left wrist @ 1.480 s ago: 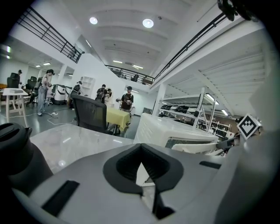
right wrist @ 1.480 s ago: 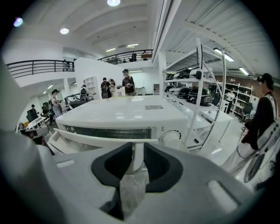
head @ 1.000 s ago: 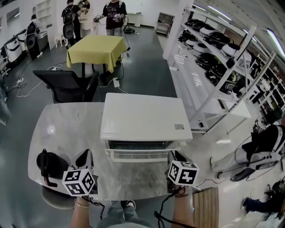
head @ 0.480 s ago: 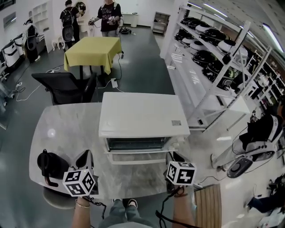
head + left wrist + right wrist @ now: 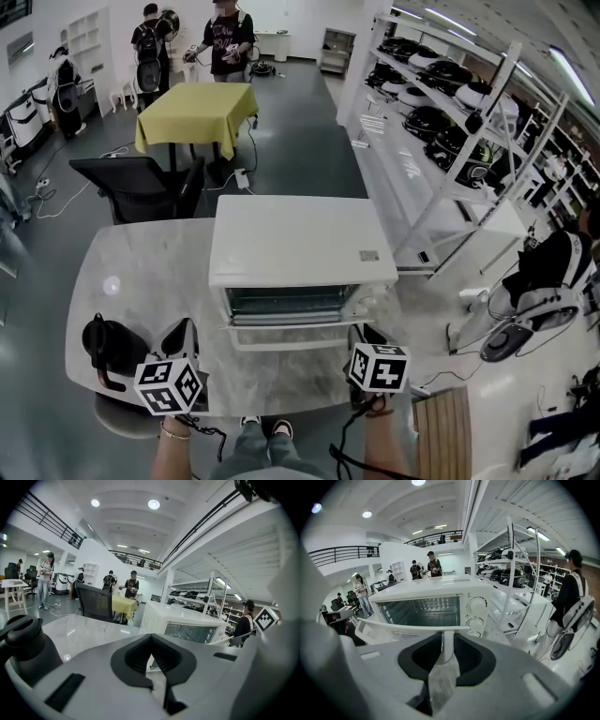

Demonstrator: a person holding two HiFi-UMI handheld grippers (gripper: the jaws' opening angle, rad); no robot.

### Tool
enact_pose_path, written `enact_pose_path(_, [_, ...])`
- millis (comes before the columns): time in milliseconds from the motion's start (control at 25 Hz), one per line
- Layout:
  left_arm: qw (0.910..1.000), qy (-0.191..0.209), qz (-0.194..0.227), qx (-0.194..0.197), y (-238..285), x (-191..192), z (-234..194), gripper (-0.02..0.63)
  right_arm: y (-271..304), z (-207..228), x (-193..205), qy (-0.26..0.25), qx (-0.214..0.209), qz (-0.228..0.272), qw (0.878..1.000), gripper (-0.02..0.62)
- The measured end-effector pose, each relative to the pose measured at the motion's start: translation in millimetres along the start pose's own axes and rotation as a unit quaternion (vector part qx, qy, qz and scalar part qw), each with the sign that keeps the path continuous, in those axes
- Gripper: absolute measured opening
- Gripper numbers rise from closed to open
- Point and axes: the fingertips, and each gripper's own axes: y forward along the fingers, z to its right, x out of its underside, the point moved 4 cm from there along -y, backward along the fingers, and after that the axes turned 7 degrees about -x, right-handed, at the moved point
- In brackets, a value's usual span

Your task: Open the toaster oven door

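Gripping the handle (image 5: 412, 626) of the dropped-open door (image 5: 291, 335), the right gripper (image 5: 362, 334) sits at the front right corner of the toaster oven (image 5: 300, 248), mid-table (image 5: 150, 272). The left gripper (image 5: 178, 337), clenched on nothing, is by the table's front edge.

The right gripper (image 5: 444, 638) is seen at lower centre, its jaws closed on the post of the handle (image 5: 412, 626). The door (image 5: 368, 632) of the toaster oven (image 5: 436, 584) is lowered open at centre left, and the wire rack (image 5: 423, 609) is exposed. Two knobs (image 5: 477, 606) are set at the cavity's right. Marbled worktop (image 5: 440, 677) shows between the jaws.
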Motion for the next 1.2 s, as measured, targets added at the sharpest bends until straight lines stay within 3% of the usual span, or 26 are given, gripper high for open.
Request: enact_pose_path(1200, [0.9997,0.018,-0.012,0.006,-6.9,6.7,21.5,0.005,-11.1,2.5,35.6,0.021,-0.018,-0.018,0.999,0.081])
